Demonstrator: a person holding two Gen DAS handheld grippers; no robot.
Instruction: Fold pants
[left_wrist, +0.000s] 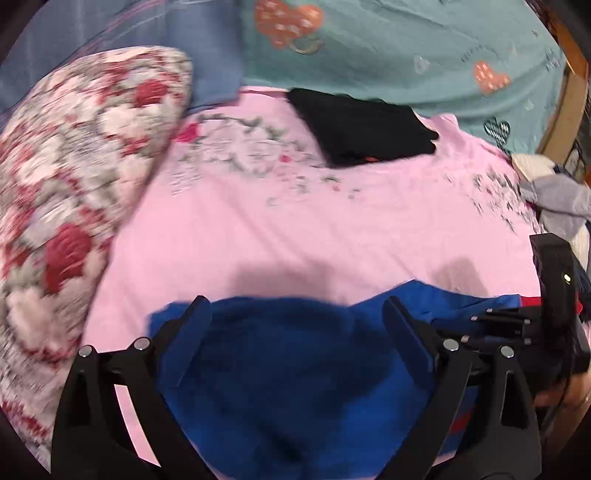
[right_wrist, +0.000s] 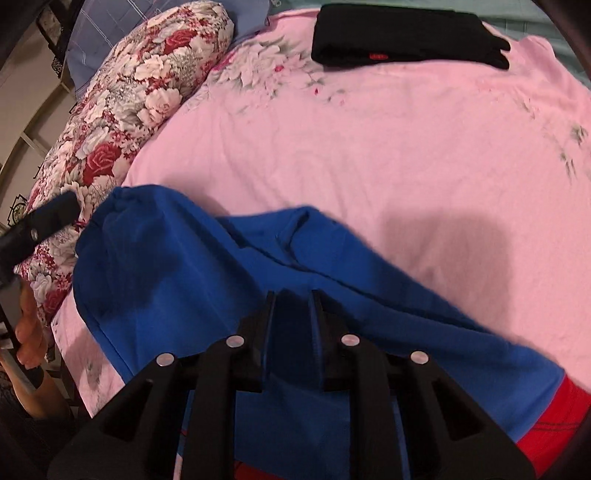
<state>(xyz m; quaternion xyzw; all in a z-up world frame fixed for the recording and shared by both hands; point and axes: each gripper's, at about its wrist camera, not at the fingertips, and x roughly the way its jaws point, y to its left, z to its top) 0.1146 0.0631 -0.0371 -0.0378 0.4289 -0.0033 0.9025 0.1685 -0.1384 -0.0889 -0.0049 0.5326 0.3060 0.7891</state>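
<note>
Pants (right_wrist: 177, 266), blue with a red band at one end, lie crumpled on the near part of the bed, spread from beside the pillow toward the near right edge in the right wrist view. The bed wears a pink sheet (right_wrist: 388, 147) printed with faint flowers; beyond it, in the left wrist view, lies a teal cover (left_wrist: 406, 48) with hearts. A long floral pillow (right_wrist: 122, 99) in red and white runs along the sheet's left side. A folded black garment (right_wrist: 402, 37) sits at the far end of the sheet, well apart from the pants. The left gripper (left_wrist: 295, 317) hangs over the blue cloth with its fingers spread wide, nothing between them. The right gripper (right_wrist: 293, 299) is narrowed onto a fold of the pants, blue cloth pinched between its fingers.
</note>
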